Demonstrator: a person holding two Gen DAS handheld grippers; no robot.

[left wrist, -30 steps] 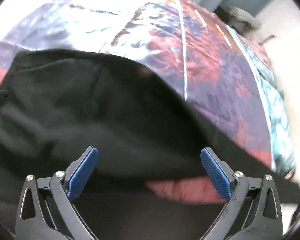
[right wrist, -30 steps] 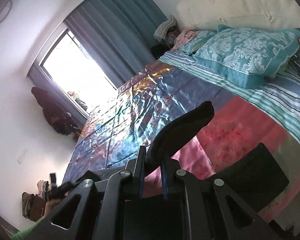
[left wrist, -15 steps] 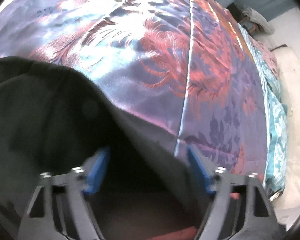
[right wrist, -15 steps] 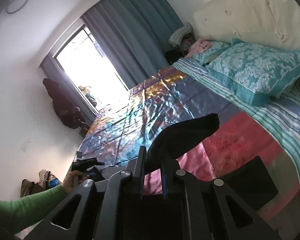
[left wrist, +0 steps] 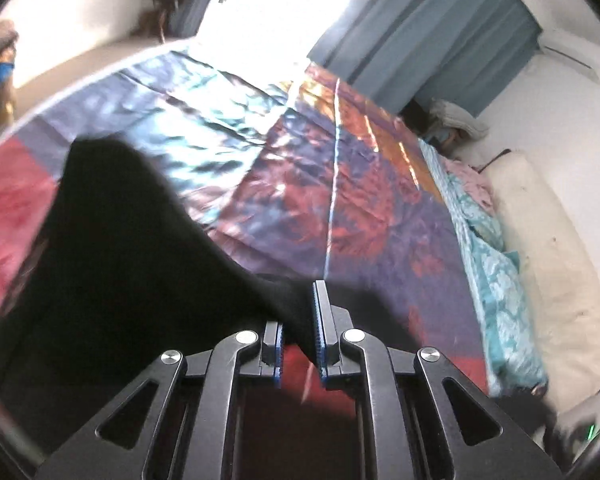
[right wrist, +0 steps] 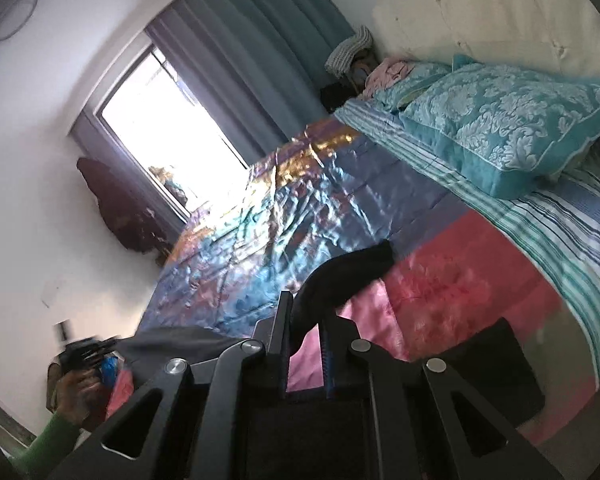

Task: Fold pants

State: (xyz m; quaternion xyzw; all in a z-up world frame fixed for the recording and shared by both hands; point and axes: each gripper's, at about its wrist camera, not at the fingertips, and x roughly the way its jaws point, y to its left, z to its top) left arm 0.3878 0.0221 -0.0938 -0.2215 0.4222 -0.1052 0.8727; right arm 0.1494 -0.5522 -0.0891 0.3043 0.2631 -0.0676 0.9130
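Between both tools, left tool (left wrist: pixel 300 332) just closing and right tool (right wrist: pixel 305 340) clamping, black pants (left wrist: pixel 140 264) are hanging above the bed (left wrist: pixel 340 184), folding barely beginning.

Black tongs (left wrist: pixel 300 332), blue pads (left wrist: pixel 319 332), green sleeve (right wrist: pixel 48 446).

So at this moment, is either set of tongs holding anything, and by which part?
Both hold the black pants. The left tongs have just closed on a fabric edge; the right tongs pinch another edge, its tip sticking out past them.
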